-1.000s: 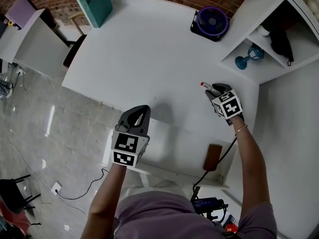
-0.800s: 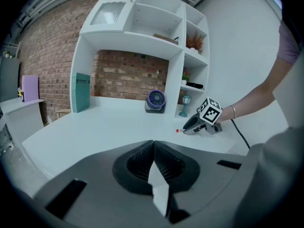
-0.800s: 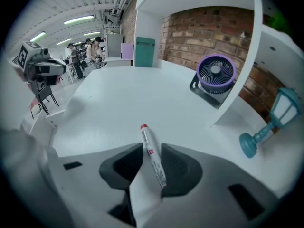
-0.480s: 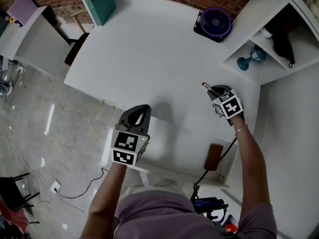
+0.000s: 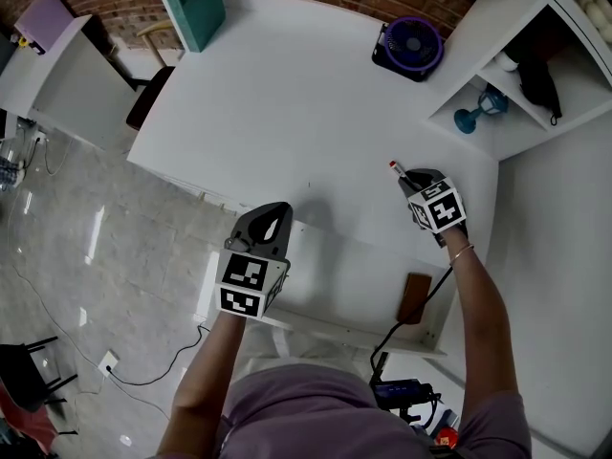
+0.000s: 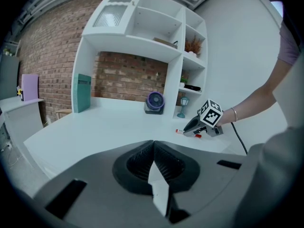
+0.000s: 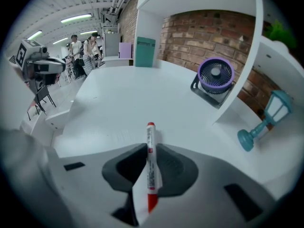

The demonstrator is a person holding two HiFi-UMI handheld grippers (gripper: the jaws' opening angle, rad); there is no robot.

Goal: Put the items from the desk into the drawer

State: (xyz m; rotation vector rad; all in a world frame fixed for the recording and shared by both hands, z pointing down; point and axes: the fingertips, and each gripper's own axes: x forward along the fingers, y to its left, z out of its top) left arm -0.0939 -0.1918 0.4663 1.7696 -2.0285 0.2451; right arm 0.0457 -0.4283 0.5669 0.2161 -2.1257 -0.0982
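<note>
A white marker with red ends (image 7: 150, 160) is clamped between the jaws of my right gripper (image 7: 150, 148), its red tip pointing forward. In the head view this gripper (image 5: 409, 178) sits low over the white desk (image 5: 287, 94) at its right side, with the marker (image 5: 395, 169) sticking out ahead. My left gripper (image 5: 271, 220) is shut with nothing in it, at the front edge of the desk above the open drawer (image 5: 325, 325). The left gripper view shows its jaws (image 6: 153, 148) closed and the right gripper (image 6: 192, 127) across the desk.
A brown flat item (image 5: 413, 297) lies in the drawer's right end, beside a black cable. A purple fan (image 5: 411, 44) and a teal box (image 5: 196, 6) stand at the back. White shelves with a teal lamp (image 5: 475, 111) rise on the right.
The right gripper with the marker has shifted only slightly over the desk. The left gripper has stayed by the drawer.
</note>
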